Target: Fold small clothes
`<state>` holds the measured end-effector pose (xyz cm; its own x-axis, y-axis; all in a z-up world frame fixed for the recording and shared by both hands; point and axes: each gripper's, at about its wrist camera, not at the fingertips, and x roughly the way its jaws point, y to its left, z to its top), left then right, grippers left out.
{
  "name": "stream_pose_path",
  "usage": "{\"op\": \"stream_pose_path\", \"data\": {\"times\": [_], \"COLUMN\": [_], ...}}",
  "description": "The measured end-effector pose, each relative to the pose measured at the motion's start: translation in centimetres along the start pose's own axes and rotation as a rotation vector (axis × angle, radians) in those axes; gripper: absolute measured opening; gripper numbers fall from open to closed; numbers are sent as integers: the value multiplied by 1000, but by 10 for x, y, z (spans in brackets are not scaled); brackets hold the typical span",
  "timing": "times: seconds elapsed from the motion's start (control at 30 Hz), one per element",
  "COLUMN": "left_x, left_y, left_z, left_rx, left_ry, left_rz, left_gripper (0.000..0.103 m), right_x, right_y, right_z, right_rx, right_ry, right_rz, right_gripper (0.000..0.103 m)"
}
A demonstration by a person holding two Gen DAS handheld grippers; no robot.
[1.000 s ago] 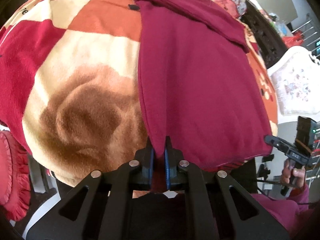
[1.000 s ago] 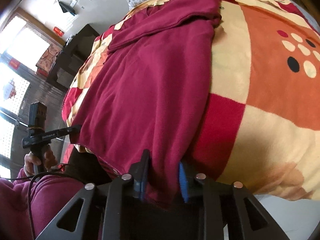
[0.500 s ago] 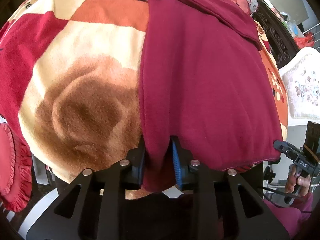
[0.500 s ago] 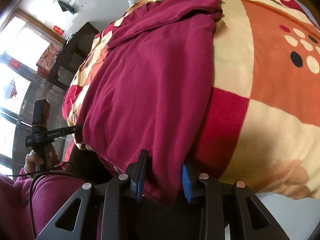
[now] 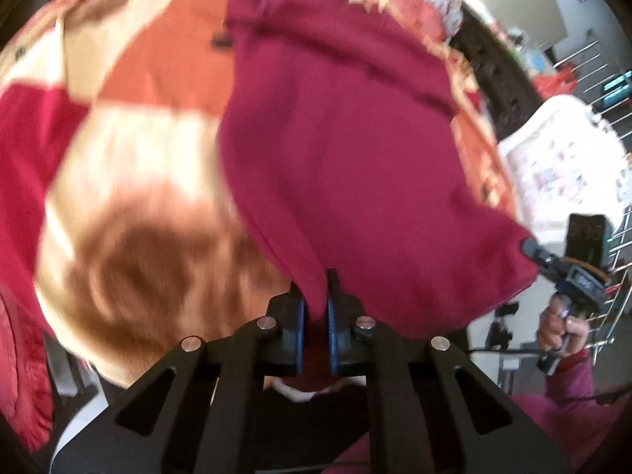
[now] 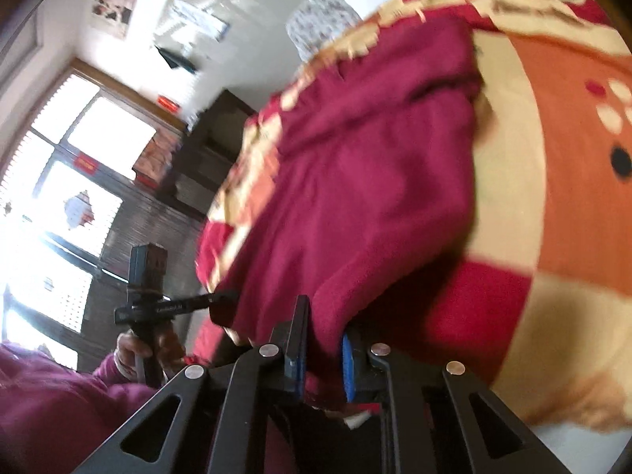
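The near hem of the dark crimson fleece garment (image 5: 347, 166) is now raised off the patterned orange, cream and red blanket (image 5: 130, 181), whereas half a second ago it was draped flat over the bed's edge. The left gripper (image 5: 315, 312), then parted around the hem, is now clamped onto one corner. The right gripper (image 6: 322, 349) is pinched on the other corner, its jaws a little apart around bunched cloth. A fold of the hem toward the far end is judged to be starting. The garment lies lengthwise on the blanket, a sleeve already laid across its far part; both views are blurred by motion.
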<state>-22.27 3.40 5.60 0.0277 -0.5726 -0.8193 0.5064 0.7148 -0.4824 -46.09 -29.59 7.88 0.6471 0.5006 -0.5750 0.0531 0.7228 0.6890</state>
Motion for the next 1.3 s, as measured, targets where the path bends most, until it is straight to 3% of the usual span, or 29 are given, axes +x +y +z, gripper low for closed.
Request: {"op": "stream_pose_path", "data": {"times": [0.27,0.5,0.7,0.97,1.07,1.2,1.23,1.3], "left_x": [-17,-9,6,55,65,70,69,65], "left_y": [-9,-12,-1,13,24,30,30,28], "left_z": [80,155,232,300,315,328,329,329], "left_rx": [-7,13,-33,-48,-73,-97,-89,-61], "left_ry": [-177,-281,-356,-317,-310,-239,-224,-213], "left_rz": [-25,-10,16,75,38,22,23,35], "left_gripper": [8,8,7,7,7,17,18,18], "right_x": [1,22,40,83,91,91,86,72], "right_y": [-6,-17,-42,-81,-109,-127,-125,-122], "right_z": [85,156,226,292,306,311,311,310], "right_rx": [-19,-35,-11,51,165,248,235,215], "right_ry": [-179,-219,-265,-240,-257,-255,-267,-313], "right_rz": [28,-32,-84,-150,-147,-123,-126,-153], "right_gripper": [13,13,13,13,13,17,20,39]}}
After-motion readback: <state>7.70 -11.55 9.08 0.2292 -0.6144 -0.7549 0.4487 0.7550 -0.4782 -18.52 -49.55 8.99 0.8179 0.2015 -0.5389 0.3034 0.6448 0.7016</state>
